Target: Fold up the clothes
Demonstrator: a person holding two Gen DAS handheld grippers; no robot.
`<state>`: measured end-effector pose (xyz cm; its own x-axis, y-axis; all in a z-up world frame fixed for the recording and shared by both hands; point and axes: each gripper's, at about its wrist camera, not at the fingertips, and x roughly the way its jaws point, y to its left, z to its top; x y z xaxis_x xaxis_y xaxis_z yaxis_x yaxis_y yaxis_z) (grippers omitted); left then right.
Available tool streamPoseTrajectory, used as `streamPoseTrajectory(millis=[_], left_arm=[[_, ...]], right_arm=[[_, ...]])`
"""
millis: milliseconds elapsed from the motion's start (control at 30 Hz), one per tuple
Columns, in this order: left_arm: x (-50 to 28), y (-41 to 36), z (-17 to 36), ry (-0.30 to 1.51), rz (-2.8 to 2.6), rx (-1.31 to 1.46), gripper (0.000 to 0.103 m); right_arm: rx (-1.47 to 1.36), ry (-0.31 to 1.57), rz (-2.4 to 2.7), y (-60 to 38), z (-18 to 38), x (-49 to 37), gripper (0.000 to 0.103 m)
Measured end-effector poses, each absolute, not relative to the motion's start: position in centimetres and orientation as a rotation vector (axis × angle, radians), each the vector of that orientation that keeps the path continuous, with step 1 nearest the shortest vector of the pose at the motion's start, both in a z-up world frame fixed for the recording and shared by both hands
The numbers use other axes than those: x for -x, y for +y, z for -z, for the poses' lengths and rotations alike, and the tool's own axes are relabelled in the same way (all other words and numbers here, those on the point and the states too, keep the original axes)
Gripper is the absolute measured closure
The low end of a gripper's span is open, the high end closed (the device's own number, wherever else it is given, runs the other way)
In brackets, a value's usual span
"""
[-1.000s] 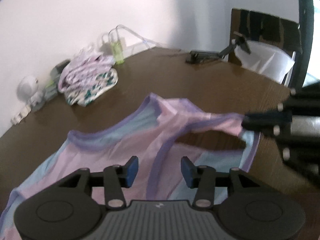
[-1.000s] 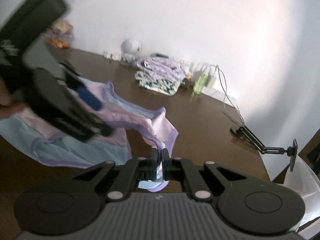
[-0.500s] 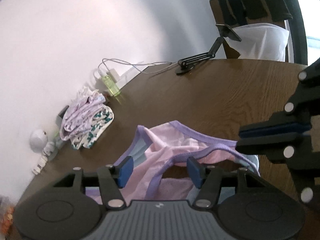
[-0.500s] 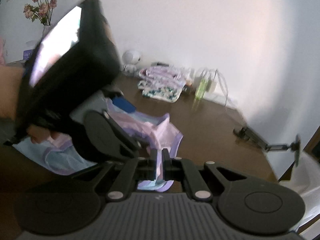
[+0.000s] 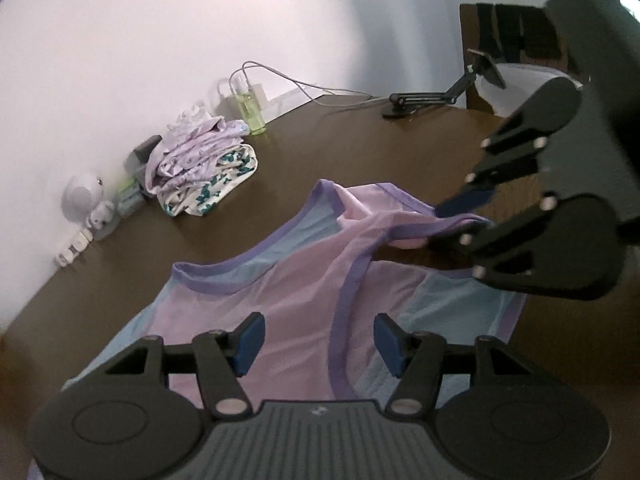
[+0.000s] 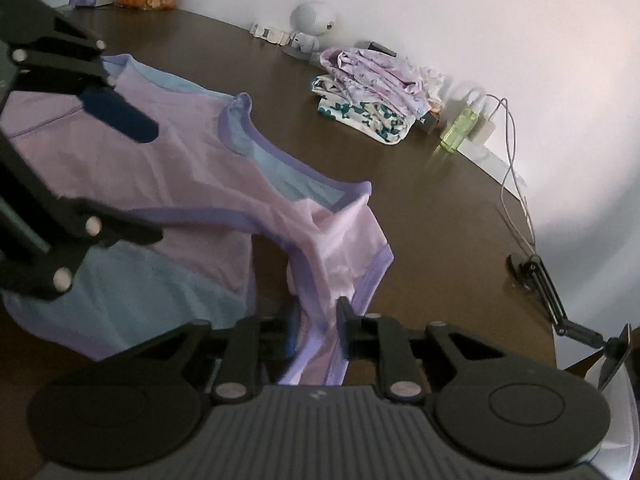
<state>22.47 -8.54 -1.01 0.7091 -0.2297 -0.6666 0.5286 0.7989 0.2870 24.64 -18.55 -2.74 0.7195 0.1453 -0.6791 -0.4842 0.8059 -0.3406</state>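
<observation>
The pink top lies spread near the table's front edge, not folded yet, its strap pinched in the right tool while the left tool hangs apart above it, beside folded clothes by the back edge.

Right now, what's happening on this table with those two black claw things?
A person is folding a pink and blue top on the brown table using two handheld grippers. The right gripper pinches a purple-trimmed strap, lifting it. The left gripper hovers open over the cloth. Folded clothes sit by the wall.
</observation>
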Motion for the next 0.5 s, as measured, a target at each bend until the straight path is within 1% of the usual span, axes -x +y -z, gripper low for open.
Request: streamPoseTrajectory(millis=[33, 200, 367, 500], left_arm=[[-22.4, -8.5, 0.9, 0.653, 0.447, -0.480, 0.044], [-23.0, -10.2, 1.0, 0.615, 0.444, -0.480, 0.041], [-23.7, -12.9, 1.8, 0.563, 0.435, -0.504, 0.041], [-23.4, -14.3, 2.4, 0.514, 0.410, -0.537, 0.041]], right_arm=[[0.525, 0.676, -0.364, -18.4, 2.6, -24.6, 0.098], [0.375, 0.592, -0.372, -20.1, 0.7, -23.1, 0.098], [0.270, 0.565, -0.381, -21.6, -0.4, -22.4, 0.098], [0.250, 0.550, -0.396, -22.2, -0.7, -22.1, 0.098]])
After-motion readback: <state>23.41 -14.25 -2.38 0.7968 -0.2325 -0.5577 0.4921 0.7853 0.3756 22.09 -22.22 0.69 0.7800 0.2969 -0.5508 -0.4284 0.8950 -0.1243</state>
